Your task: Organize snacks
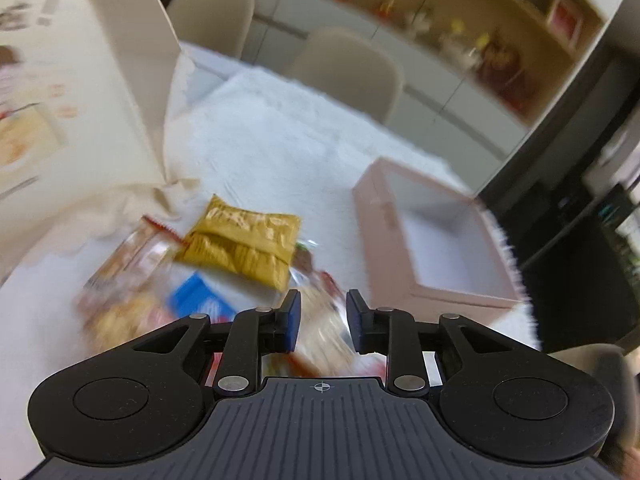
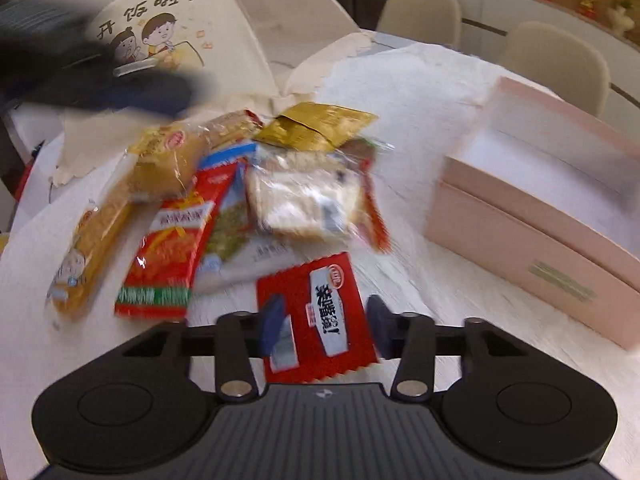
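Observation:
A pile of snack packets lies on the white table. In the right wrist view I see a red packet with a white label point(image 2: 316, 316) nearest, a long red packet point(image 2: 172, 244), a clear-wrapped pale cake point(image 2: 304, 200), a gold packet point(image 2: 320, 126) and a yellow wrapped stick point(image 2: 88, 256). My right gripper point(image 2: 324, 326) is open, its fingers either side of the red labelled packet, above it. My left gripper point(image 1: 323, 320) is open above the pile, over a clear-wrapped snack point(image 1: 320, 320); the gold packet point(image 1: 244, 240) lies ahead. An open pink box point(image 1: 436, 240) stands to the right, also in the right wrist view point(image 2: 532, 216).
A cream canvas bag with a cartoon print point(image 2: 168, 36) stands behind the pile. Beige chairs point(image 1: 352, 68) line the table's far side. The table edge point(image 1: 516, 280) runs just past the pink box. The left gripper shows as a dark blur point(image 2: 80, 76) at upper left.

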A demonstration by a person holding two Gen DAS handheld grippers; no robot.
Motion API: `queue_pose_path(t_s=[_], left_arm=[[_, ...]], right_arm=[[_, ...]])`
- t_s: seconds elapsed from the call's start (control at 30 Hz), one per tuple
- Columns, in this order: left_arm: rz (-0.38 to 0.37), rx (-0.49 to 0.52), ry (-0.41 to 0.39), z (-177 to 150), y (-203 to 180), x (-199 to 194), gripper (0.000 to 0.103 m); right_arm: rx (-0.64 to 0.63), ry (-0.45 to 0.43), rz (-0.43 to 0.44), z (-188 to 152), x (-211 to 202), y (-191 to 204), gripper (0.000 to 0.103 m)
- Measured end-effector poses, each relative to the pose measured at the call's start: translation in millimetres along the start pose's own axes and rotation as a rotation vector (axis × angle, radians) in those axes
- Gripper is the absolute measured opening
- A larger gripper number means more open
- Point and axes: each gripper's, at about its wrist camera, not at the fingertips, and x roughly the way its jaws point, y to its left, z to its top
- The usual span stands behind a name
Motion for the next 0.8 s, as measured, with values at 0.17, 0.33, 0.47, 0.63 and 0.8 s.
queue_pose_path(t_s=[0.17, 0.33, 0.47, 0.63, 0.8], left_arm=[[0.069, 0.023, 0.109, 13, 14, 64, 0.027], [-0.047, 0.06, 0.202, -20, -6, 59, 0.027], [-0.125, 0.074, 0.249, -59, -23, 40, 0.028], [-0.142, 0.049, 0.261, -85, -22, 26, 0.029], [-0.024, -0.069, 0.115, -87, 1, -18, 0.029]], right_arm=[[0.089, 0.008, -0.127, -43, -41, -36, 0.03], [0.272, -0.002, -0.179, -78, -65, -76, 0.053], [0.302, -0.049, -0.153, -81, -73, -72, 0.07], [0.176, -0.074, -0.133, -62, -62, -38, 0.079], [0.19, -0.087, -0.193, -28, -44, -7, 0.085]])
